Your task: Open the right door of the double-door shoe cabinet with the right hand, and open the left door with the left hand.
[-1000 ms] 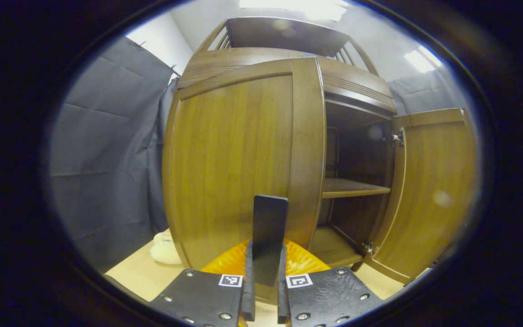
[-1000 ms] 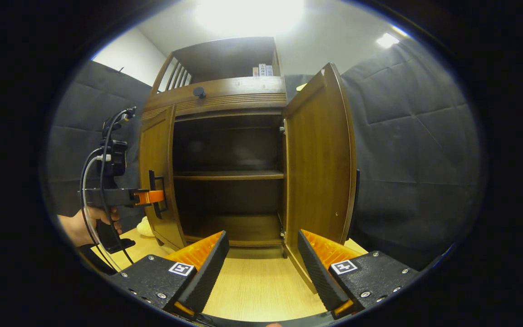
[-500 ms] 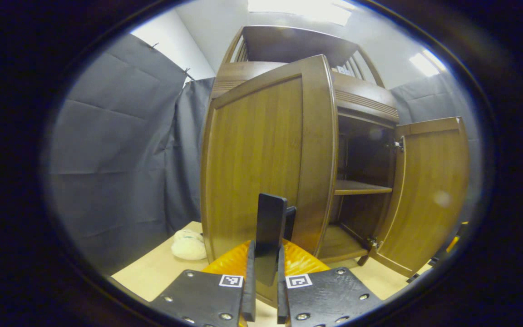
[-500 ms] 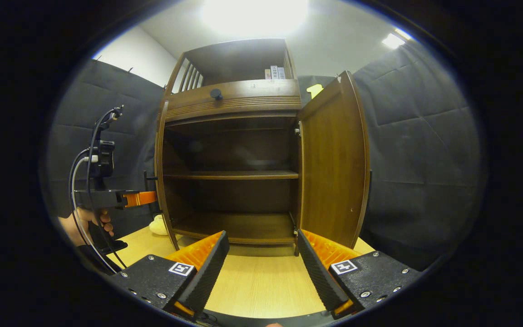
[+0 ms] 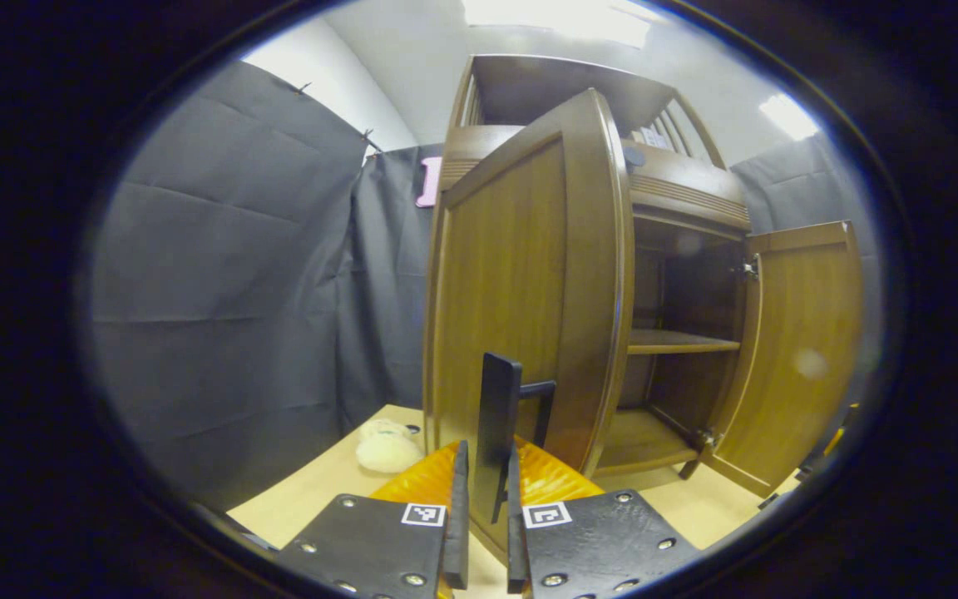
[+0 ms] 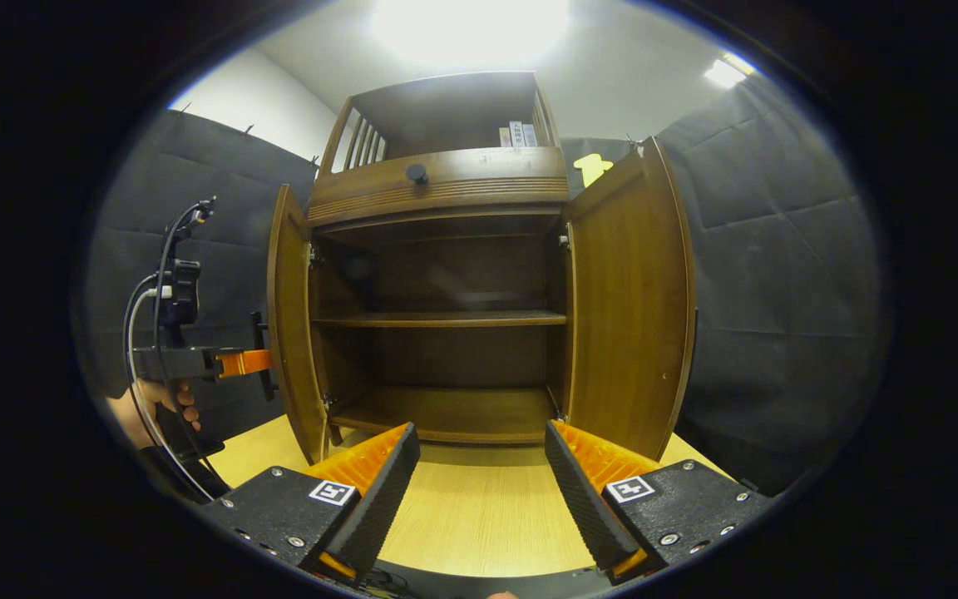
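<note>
Against dark cloth, left door (image 5: 520,291) swung wider, left gripper (image 5: 483,507) seemingly clamping its handle (image 5: 500,416)

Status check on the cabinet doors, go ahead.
Left gripper shut on left door's handle; right gripper open, holding nothing. Both doors open: left door, right door. Nothing in the way.

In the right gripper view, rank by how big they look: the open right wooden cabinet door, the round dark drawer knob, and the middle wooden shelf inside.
Largest to smallest, as they look in the right gripper view:
1. Open right wooden cabinet door, though it swings nearer the camera, which enlarges it.
2. Middle wooden shelf, seen as a thin edge.
3. Round dark drawer knob.
</note>
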`<state>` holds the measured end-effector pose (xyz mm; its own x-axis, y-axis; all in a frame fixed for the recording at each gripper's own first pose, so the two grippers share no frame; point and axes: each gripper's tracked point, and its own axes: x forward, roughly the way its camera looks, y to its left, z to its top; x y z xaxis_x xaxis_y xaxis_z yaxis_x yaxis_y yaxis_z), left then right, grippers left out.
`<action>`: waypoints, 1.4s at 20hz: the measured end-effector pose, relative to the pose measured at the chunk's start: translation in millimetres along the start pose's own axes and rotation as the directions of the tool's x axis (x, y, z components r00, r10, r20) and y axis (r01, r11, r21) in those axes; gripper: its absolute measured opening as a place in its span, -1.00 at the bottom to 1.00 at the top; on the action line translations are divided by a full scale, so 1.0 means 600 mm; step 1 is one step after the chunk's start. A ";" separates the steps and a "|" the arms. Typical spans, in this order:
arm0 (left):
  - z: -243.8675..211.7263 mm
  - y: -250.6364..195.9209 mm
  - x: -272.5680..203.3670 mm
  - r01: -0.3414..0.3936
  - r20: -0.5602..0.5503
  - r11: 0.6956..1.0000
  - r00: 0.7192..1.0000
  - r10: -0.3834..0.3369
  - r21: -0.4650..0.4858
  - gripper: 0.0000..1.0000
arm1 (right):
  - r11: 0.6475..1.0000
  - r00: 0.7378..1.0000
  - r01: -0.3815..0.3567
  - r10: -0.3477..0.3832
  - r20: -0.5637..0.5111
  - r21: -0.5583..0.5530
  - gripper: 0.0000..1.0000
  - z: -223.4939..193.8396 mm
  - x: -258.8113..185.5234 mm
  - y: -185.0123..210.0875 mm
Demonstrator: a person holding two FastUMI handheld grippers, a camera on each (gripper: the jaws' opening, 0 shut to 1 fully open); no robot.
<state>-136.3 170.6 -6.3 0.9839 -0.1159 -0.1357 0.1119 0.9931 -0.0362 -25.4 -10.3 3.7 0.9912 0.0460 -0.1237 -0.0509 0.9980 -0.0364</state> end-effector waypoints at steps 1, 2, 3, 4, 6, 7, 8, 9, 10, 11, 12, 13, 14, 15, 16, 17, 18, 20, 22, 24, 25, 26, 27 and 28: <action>0.005 0.013 -0.007 -0.014 0.006 1.000 1.000 0.014 0.001 -0.53 | 1.000 1.000 -0.004 0.004 0.002 0.001 0.87 0.002 -0.002 0.005; 0.009 0.025 -0.014 -0.024 0.013 1.000 1.000 0.023 0.001 -0.53 | 1.000 1.000 -0.009 0.009 0.005 -0.001 0.83 0.002 -0.004 0.011; 0.014 0.037 -0.021 -0.035 0.020 0.999 0.999 0.035 0.002 -0.53 | 1.000 1.000 -0.014 0.014 0.006 -0.004 0.87 0.003 -0.005 0.016; 0.018 0.048 -0.028 -0.045 0.029 0.999 0.999 0.045 0.006 -0.54 | 1.000 1.000 -0.020 0.020 0.007 -0.008 0.87 0.004 -0.006 0.023; 0.025 0.082 -0.032 -0.094 0.044 0.995 0.995 0.092 0.031 -0.58 | 0.999 0.999 -0.030 0.030 0.010 -0.010 0.84 0.006 -0.008 0.034; 0.027 0.094 -0.045 -0.105 0.046 0.994 0.994 0.104 0.032 -0.62 | 0.999 0.999 -0.035 0.035 0.011 -0.008 0.84 0.007 -0.010 0.038; 0.028 0.107 -0.053 -0.113 0.046 0.993 0.993 0.112 0.031 -0.66 | 0.999 0.999 -0.038 0.038 0.012 -0.007 0.84 0.007 -0.011 0.042; 0.028 0.122 -0.063 -0.126 0.050 0.992 0.991 0.124 0.032 -0.75 | 0.999 0.999 -0.041 0.041 0.012 -0.006 0.84 0.009 -0.012 0.045; 0.029 0.134 -0.072 -0.143 0.055 0.989 0.989 0.140 0.038 -0.75 | 0.999 0.999 -0.042 0.042 0.014 -0.006 0.87 0.010 -0.014 0.048; 0.030 0.145 -0.083 -0.162 0.060 0.986 0.985 0.160 0.045 -0.75 | 0.999 0.999 -0.042 0.042 0.016 -0.005 0.87 0.012 -0.015 0.049; 0.033 0.162 -0.094 -0.182 0.065 0.982 0.982 0.178 0.050 -0.74 | 0.999 0.999 -0.043 0.043 0.017 -0.003 0.84 0.013 -0.015 0.051; 0.036 0.182 -0.105 -0.203 0.072 0.978 0.977 0.199 0.055 -0.74 | 0.999 0.999 -0.042 0.042 0.018 -0.002 0.87 0.015 -0.014 0.052; 0.040 0.199 -0.115 -0.225 0.080 0.972 0.972 0.220 0.062 -0.74 | 0.999 0.999 -0.043 0.043 0.021 0.000 0.87 0.018 -0.015 0.052; 0.041 0.208 -0.123 -0.222 0.085 0.973 0.973 0.216 0.061 -0.58 | 0.999 0.999 -0.043 0.043 0.026 -0.001 0.84 0.022 -0.015 0.052; 0.042 0.211 -0.133 -0.218 0.088 0.974 0.973 0.213 0.057 -0.57 | 0.999 0.999 -0.042 0.042 0.031 -0.004 0.87 0.025 -0.014 0.050; 0.044 0.217 -0.140 -0.226 0.089 0.972 0.971 0.221 0.061 -0.57 | 0.999 0.998 -0.041 0.042 0.036 -0.008 0.87 0.030 -0.013 0.049; 0.046 0.216 -0.148 -0.231 0.089 0.971 0.970 0.225 0.065 -0.61 | 0.999 0.999 -0.037 0.037 0.040 -0.011 0.83 0.033 -0.015 0.045; 0.055 0.207 -0.165 -0.216 0.089 0.975 0.973 0.211 0.053 -0.66 | 1.000 0.998 -0.024 0.024 0.052 -0.007 0.87 0.045 -0.018 0.037; 0.064 0.196 -0.188 -0.202 0.096 0.978 0.976 0.197 0.048 -0.62 | 1.000 0.998 -0.012 0.012 0.061 -0.002 0.83 0.055 -0.025 0.026; 0.077 0.173 -0.213 -0.188 0.109 0.981 0.977 0.182 0.051 -0.59 | 1.000 0.998 -0.003 0.003 0.068 -0.007 0.84 0.065 -0.029 0.017; 0.083 0.164 -0.224 -0.178 0.114 0.983 0.979 0.171 0.050 -0.57 | 1.000 0.997 0.001 0.000 0.072 -0.012 0.87 0.068 -0.032 0.012; 0.084 0.152 -0.237 -0.167 0.114 0.985 0.980 0.161 0.049 -0.57 | 1.000 0.997 0.009 -0.008 0.076 -0.014 0.87 0.070 -0.035 0.007; 0.082 0.138 -0.254 -0.153 0.111 0.987 0.983 0.147 0.048 -0.66 | 1.000 0.997 0.014 -0.013 0.078 -0.012 0.87 0.073 -0.038 0.002; 0.080 0.123 -0.267 -0.137 0.105 0.989 0.986 0.131 0.048 -0.66 | 1.000 0.997 0.017 -0.016 0.079 -0.009 0.83 0.073 -0.042 0.000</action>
<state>-279.2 263.6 60.3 0.9992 0.0184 -0.0350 -0.0173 0.9994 0.0307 -44.9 -9.6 49.9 0.9985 0.0332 -0.0443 -0.0353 0.9983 -0.0474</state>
